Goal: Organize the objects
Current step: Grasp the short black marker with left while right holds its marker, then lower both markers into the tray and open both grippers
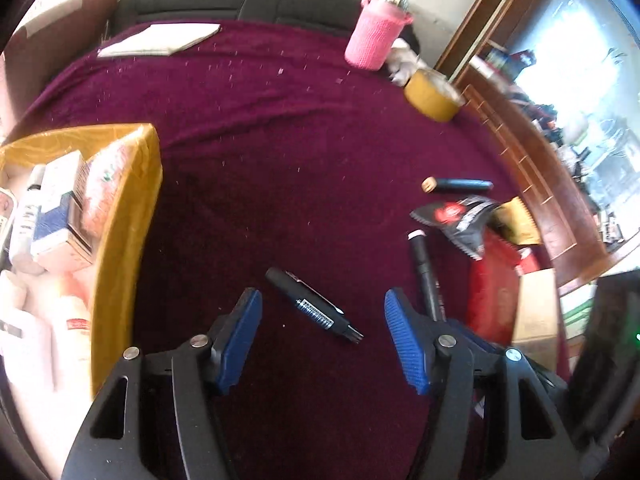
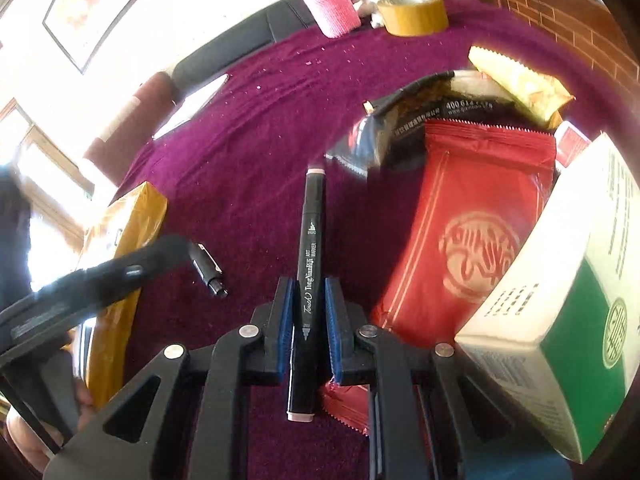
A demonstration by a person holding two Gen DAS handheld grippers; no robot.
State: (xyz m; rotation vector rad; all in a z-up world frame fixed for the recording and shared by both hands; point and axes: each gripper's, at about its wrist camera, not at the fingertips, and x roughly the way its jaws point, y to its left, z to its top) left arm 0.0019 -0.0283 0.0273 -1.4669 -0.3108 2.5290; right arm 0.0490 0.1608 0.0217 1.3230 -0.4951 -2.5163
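A black pen-shaped trimmer [image 1: 316, 306] lies slanted on the maroon cloth [image 1: 280, 140]. My left gripper [image 1: 322, 294] hangs over it, open, with a blue pad on either side and neither touching it. My right gripper [image 2: 309, 280] is shut on a black art marker [image 2: 310, 240] that points forward along the fingers. In the left wrist view the same marker [image 1: 424, 268] shows to the right of the trimmer. The right wrist view also catches one left gripper finger [image 2: 120, 268] next to the trimmer [image 2: 208, 270].
A yellow box [image 1: 132, 200] full of cartons and bottles stands at the left. On the right lie a red packet [image 2: 460, 240], a black packet [image 1: 460, 216], a white-and-green carton [image 2: 560, 340] and a blue pen [image 1: 460, 185]. A tape roll [image 1: 432, 96], a pink-sleeved bottle [image 1: 376, 32] and paper [image 1: 160, 40] sit at the back.
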